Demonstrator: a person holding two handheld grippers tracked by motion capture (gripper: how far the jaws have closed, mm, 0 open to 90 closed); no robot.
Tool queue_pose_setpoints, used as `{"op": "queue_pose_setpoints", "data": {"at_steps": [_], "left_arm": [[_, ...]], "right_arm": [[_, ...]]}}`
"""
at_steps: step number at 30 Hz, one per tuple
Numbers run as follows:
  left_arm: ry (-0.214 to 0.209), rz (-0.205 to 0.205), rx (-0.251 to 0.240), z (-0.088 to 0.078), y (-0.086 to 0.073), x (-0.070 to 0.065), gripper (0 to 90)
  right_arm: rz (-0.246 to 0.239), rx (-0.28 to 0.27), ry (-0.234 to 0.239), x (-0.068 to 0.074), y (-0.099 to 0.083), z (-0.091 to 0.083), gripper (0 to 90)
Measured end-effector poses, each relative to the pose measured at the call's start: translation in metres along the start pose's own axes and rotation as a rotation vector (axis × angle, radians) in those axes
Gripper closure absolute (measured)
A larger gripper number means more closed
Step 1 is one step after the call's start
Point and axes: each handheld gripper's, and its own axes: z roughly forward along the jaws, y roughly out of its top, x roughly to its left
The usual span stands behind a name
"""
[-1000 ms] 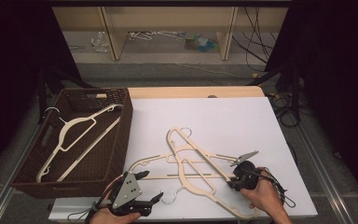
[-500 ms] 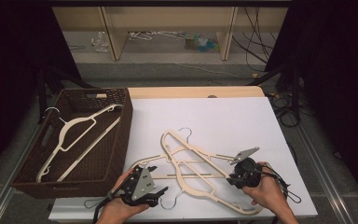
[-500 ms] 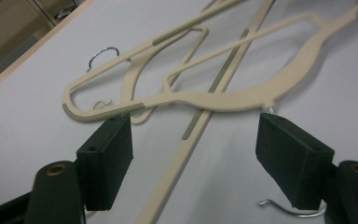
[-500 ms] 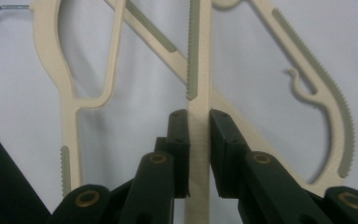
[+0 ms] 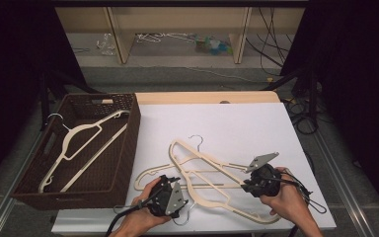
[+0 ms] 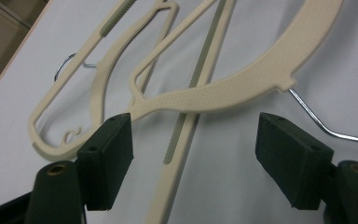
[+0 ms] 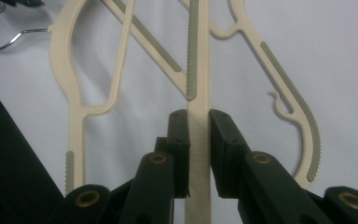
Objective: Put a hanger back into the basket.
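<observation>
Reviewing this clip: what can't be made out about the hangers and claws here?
- High view: how many hangers lie tangled on the table; they overlap.
- Left gripper view: bar runs off the bottom edge.
- High view: items on the far shelf, too small.
- High view: left claw opening, hidden by its plate.

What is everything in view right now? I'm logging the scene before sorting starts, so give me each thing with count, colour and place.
Basket: one, dark brown woven, at the table's left edge.
Hanger in basket: one, cream with a metal hook, lying inside the basket.
Hangers on table: two, cream with grey ribbed strips and metal hooks, overlapping on the white surface in front of the person.
Table: one, white top with a pale wood far edge.
Shelf unit: one, light wood, behind the table; what lies in it is too small to tell.
Left gripper: black, jaws open around a hanger bar, not touching it.
Right gripper: black, jaws closed on a hanger bar.
Hands: two, at the near edge.
</observation>
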Motion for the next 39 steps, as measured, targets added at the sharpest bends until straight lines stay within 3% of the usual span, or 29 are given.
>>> {"op": "queue_pose_setpoints", "data": {"at_steps": [6,13,16,20,21,22,24,27,31,33,37,39], "left_arm": [[0.011,0.048,0.017,0.011,0.006,-0.005,29.2],[0.039,0.129,0.013,0.016,0.014,-0.009,30.0],[0.018,0.128,0.012,0.015,0.015,-0.009,31.0],[0.021,0.197,0.01,0.013,0.018,-0.011,35.9],[-0.007,0.204,0.011,0.013,0.018,-0.011,36.6],[0.002,0.2,0.003,0.012,0.019,-0.011,38.0],[-0.027,0.203,-0.018,0.009,0.021,-0.01,41.3],[-0.018,0.251,-0.033,0.005,0.024,-0.009,44.3],[-0.052,0.255,-0.059,0.002,0.025,-0.007,51.2],[-0.069,0.292,-0.065,0.001,0.025,-0.008,57.2],[-0.067,0.409,-0.062,-0.002,0.029,-0.011,65.4],[-0.065,0.428,-0.069,-0.005,0.032,-0.01,67.9]], "right_arm": [[0.008,-0.002,0.0,0.001,0.001,-0.005,79.8],[-0.014,-0.019,0.005,0.0,0.003,-0.009,79.8],[-0.007,-0.018,0.002,-0.001,0.002,-0.009,79.8],[0.003,0.0,0.022,-0.004,-0.002,-0.006,79.7],[0.002,0.002,0.029,-0.006,-0.003,-0.005,79.6],[0.01,0.008,0.036,-0.007,-0.004,-0.003,79.6],[0.013,0.014,0.05,-0.011,-0.008,0.002,79.4],[0.017,0.028,0.072,-0.015,-0.012,0.011,79.1],[0.022,0.022,0.091,-0.018,-0.015,0.015,79.1],[0.014,0.023,0.096,-0.018,-0.015,0.015,79.1],[0.003,0.032,0.099,-0.018,-0.015,0.017,79.1],[0.007,0.042,0.092,-0.017,-0.015,0.018,79.1]]}}
